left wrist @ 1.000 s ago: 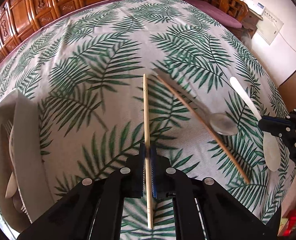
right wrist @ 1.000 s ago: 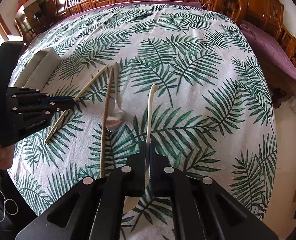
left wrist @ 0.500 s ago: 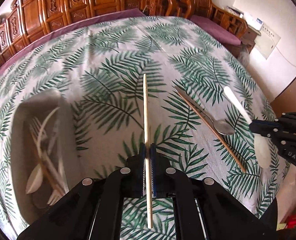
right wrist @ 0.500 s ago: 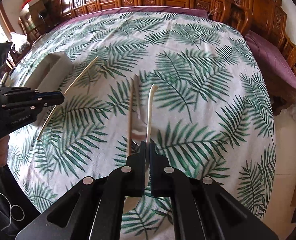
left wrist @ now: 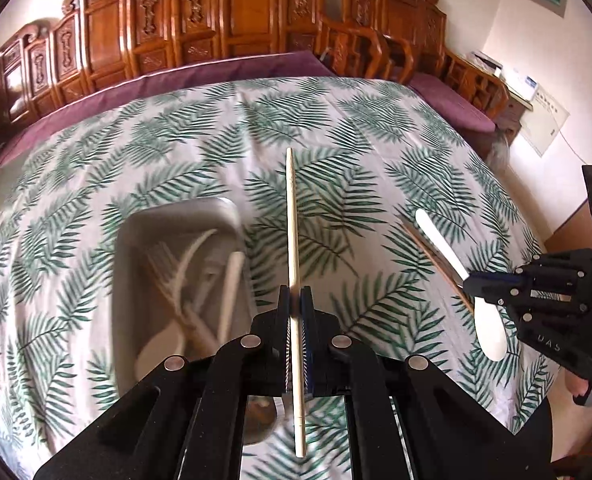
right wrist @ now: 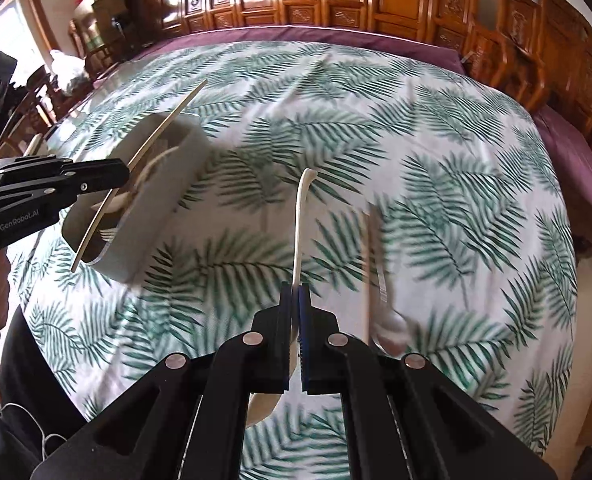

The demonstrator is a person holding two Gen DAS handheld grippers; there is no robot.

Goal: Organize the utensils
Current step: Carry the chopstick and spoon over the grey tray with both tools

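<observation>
Chopstick (left wrist: 293,240) is pinched tight in our left gripper (left wrist: 295,300), up off the cloth and just to the right of the white tray (left wrist: 219,206), which already has forks and spoons in it. Our right gripper (right wrist: 295,294) is clamped on a white spoon (right wrist: 300,216), further right of the tray and also lifted. A second chopstick (left wrist: 436,262) and a metal spoon (right wrist: 390,330) lie on the palm-leaf tablecloth (left wrist: 336,128), well right of the tray
</observation>
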